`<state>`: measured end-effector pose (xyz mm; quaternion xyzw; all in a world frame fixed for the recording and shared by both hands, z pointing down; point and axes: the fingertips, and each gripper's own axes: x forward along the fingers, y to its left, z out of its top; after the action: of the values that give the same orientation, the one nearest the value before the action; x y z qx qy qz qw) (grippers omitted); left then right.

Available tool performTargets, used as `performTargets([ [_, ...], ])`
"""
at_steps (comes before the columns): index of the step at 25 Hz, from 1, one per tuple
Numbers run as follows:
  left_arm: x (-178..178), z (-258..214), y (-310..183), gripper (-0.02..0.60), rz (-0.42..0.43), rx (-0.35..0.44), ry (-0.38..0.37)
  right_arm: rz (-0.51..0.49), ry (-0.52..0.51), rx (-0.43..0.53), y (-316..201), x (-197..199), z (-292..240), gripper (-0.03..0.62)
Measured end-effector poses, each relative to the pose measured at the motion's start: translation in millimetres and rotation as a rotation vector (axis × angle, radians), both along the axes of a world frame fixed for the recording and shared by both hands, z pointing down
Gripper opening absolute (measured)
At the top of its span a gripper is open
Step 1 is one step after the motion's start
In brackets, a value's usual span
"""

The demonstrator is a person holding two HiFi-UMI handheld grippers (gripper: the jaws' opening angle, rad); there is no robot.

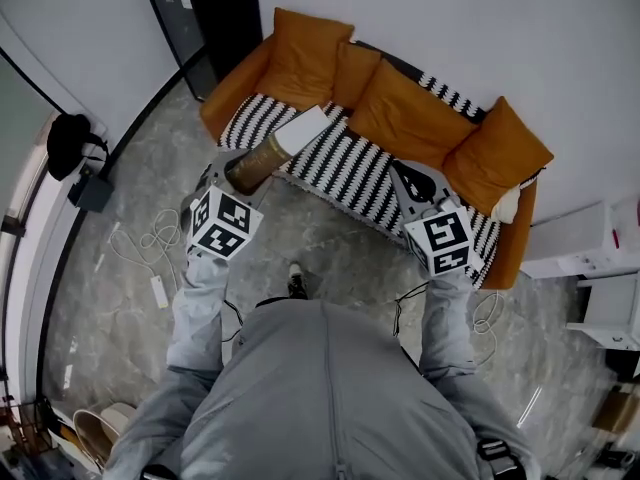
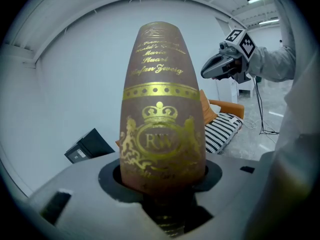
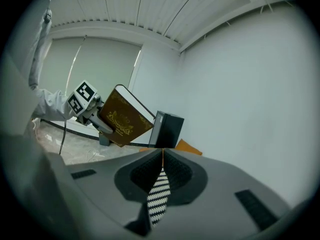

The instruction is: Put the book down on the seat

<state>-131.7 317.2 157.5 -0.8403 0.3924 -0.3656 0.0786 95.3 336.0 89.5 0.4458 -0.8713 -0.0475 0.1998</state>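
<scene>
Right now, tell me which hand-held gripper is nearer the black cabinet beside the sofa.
Left. The left hand-held gripper, holding the book, is by the sofa end nearest the black cabinet; the right hand-held gripper is toward the sofa's far end.

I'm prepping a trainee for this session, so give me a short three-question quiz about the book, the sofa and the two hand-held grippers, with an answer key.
1. True or false: the brown hardcover book with gold ornament lies on the black-and-white striped sofa seat.
2. Which side's hand-held gripper grips the book? A. left B. right C. both
3. Fill in: the right hand-held gripper has its jaws ____, with nothing between them.
Key: 1 false, the book is held in the air. 2 A, the left hand-held gripper. 3 shut.
</scene>
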Motion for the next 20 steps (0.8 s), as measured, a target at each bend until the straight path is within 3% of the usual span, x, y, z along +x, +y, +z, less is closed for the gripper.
performTargets([
  [14, -37, 15, -78, 0.242, 0.045, -0.031, 0.012, 0.049, 0.000, -0.040, -56, -36, 12, 0.029],
  [20, -41, 27, -100, 0.242, 0.043, -0.060, 0.020, 0.073, 0.014, -0.065, -78, -31, 23, 0.031],
])
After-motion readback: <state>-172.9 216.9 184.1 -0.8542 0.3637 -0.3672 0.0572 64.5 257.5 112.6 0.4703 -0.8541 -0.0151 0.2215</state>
